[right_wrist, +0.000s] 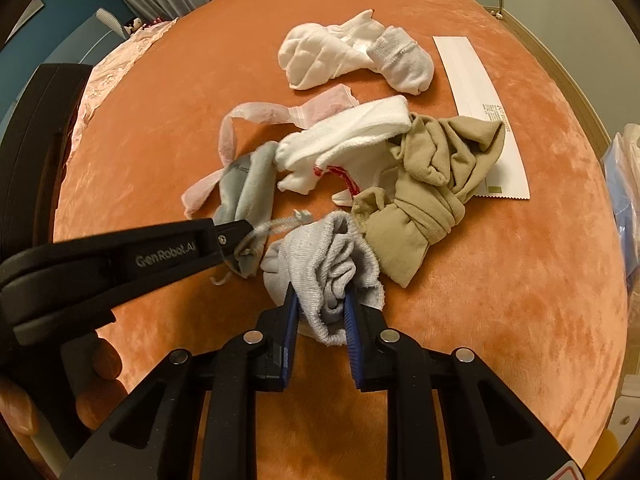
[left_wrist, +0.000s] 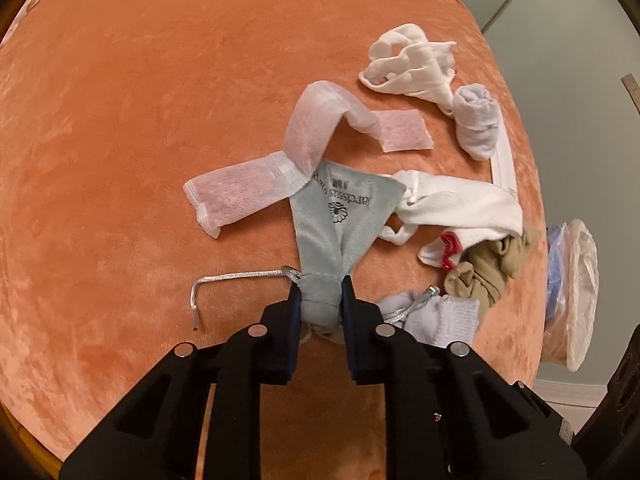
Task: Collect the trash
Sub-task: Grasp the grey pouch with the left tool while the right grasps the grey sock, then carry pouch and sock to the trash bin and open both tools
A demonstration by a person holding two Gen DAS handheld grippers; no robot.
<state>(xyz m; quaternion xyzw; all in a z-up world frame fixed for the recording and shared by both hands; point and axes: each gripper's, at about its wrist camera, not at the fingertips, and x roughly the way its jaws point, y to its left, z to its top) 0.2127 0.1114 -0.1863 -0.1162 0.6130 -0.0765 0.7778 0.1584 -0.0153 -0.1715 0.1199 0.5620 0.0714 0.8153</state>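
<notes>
Both claws are clamped, left claw (left_wrist: pixel 321 300) on grey pouch (left_wrist: pixel 340 216) w/ drawstring, right claw (right_wrist: pixel 321 304) on grey sock (right_wrist: pixel 328 264): lift straight so neighbours at frame centre don't snag.

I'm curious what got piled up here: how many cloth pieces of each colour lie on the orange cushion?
White: 2, far bundle, red-trimmed sock
Pale grey: 2, far sock, near sock
Tan: 1, stocking bundle
Grey-green: 1, pouch
Total: 6
</notes>
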